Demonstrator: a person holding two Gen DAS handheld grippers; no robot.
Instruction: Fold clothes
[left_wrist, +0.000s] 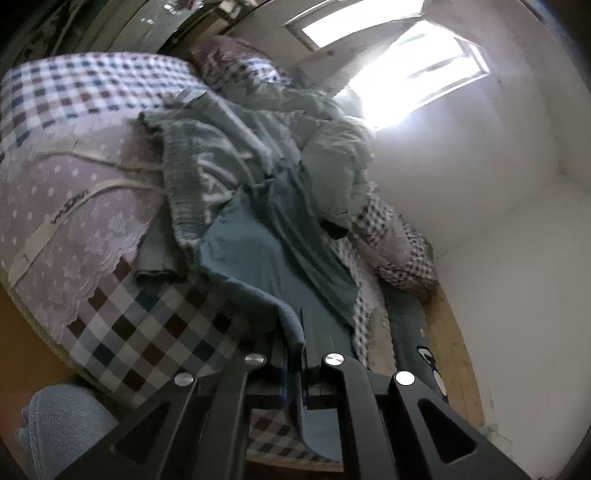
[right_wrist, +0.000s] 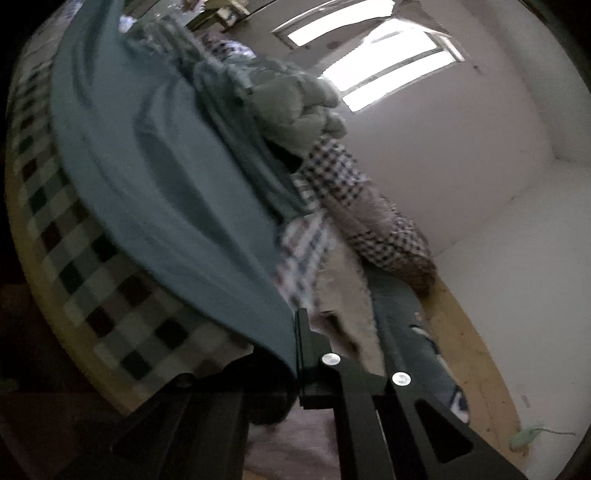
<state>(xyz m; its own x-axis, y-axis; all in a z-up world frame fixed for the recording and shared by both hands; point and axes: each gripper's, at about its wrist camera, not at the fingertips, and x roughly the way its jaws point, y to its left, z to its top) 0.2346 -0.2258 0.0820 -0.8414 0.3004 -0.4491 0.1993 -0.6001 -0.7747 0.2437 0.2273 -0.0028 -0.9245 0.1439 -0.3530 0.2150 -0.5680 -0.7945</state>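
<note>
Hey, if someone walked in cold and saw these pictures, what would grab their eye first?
The blue-grey garment spread down the checked bedspread, its near edge pinched in both the left gripper and the right gripper. Next, the glaring window in the upper right, washing out the white wall.

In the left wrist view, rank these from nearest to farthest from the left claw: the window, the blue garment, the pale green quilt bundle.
1. Blue garment: clamped in the left claw, trailing up the bed.
2. Pale green quilt bundle: farther up the bed, right of the garment.
3. Window: in the far wall, top right.
</note>
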